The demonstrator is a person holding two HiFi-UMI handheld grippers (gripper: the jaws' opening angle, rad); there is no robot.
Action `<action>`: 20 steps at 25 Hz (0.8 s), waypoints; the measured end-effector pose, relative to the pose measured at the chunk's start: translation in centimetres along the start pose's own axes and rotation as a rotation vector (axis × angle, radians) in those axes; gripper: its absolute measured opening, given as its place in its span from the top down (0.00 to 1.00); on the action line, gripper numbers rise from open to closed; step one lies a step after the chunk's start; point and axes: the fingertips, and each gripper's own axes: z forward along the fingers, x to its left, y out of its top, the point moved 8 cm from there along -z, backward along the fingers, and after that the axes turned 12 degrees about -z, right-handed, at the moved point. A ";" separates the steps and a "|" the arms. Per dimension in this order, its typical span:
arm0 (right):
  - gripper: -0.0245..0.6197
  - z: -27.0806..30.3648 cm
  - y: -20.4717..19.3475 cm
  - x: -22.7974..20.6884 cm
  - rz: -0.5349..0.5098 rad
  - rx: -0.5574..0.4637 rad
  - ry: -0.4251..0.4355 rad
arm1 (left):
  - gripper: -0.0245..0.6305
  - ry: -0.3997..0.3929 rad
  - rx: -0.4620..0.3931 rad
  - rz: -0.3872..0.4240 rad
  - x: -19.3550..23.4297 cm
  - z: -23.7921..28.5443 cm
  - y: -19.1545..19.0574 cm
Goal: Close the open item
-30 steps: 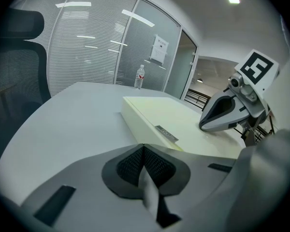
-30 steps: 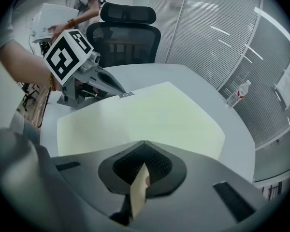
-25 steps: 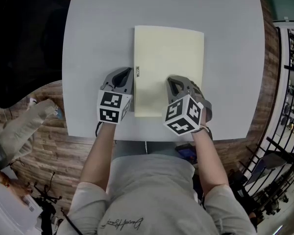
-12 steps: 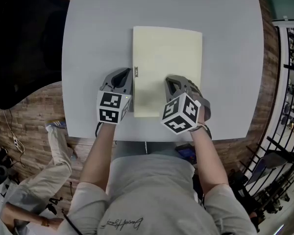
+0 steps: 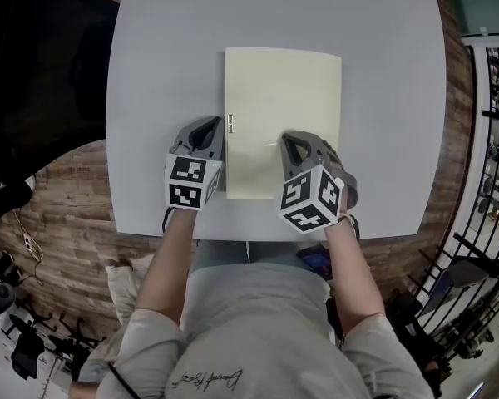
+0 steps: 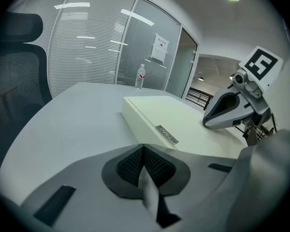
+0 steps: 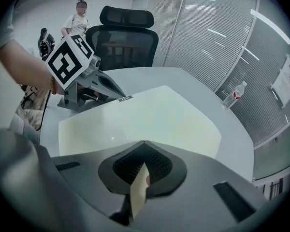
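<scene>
- Table (image 5: 150, 98): grey; bears the pale folder (image 5: 283, 98) at ctr. Folder lies flat, cover down, appears closed already. Long axis runs away from operator.
- Right gripper (image 5: 294, 142): jaws together, nothing held. Tip over folder's near-right area, so nearer of the two.
- Left gripper (image 5: 206, 128): jaws together, empty. Just beside folder's left edge, by label tab (image 5: 231, 124).

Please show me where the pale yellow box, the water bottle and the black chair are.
box (image 5: 283, 98), head view, middle of its top.
water bottle (image 6: 140, 80), left gripper view, its body.
chair (image 7: 130, 45), right gripper view, its backrest.
</scene>
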 end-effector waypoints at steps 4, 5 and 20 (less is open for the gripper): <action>0.94 -0.1 -0.1 0.0 0.037 -0.026 -0.010 | 0.95 0.004 0.003 -0.001 0.2 0.0 -0.2; 0.94 -0.2 -0.1 0.0 0.042 -0.031 -0.013 | 0.95 0.005 0.003 -0.001 0.1 0.0 -0.1; 0.94 -1.4 -2.0 -1.6 0.324 -0.195 -0.008 | 0.95 0.005 -0.028 0.015 0.2 -1.9 1.3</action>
